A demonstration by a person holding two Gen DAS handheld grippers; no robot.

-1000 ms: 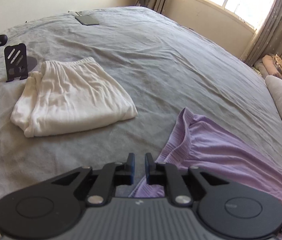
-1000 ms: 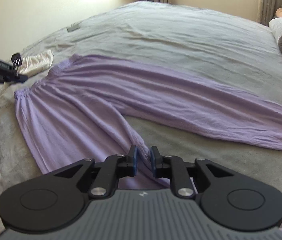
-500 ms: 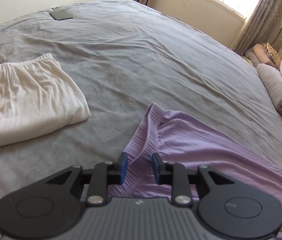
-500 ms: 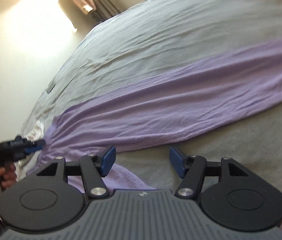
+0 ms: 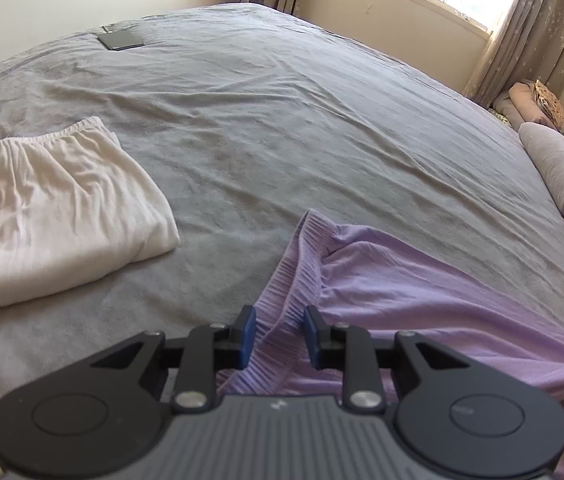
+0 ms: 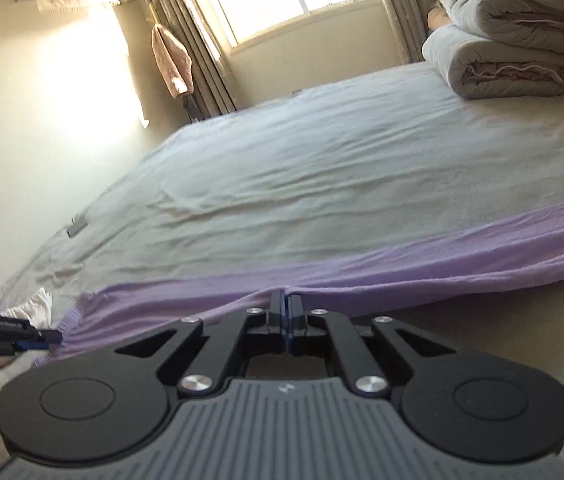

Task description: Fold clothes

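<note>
On the left of the grey bed (image 5: 282, 120) we see folded white trousers (image 5: 54, 220), lying flat and well apart from the lilac trousers (image 5: 381, 288) we are working on. Those lie spread across the bed's near side, waistband toward our left hand, 1 long leg running off to the right.

Our left tool (image 5: 278, 336) sits low at the ribbed waistband (image 5: 293, 280), which runs up between its 2 blue-tipped fingers (image 5: 246, 334). The fingers are parted with a gap on each side of the fabric, so nothing is pinched.

Further right, our right tool (image 6: 285, 312) has just snapped closed, clenched on the near edge of the lilac leg, which puckers into a small peak at its tips. Rolled bedding (image 6: 501, 68) is stacked at the far right corner.
</note>
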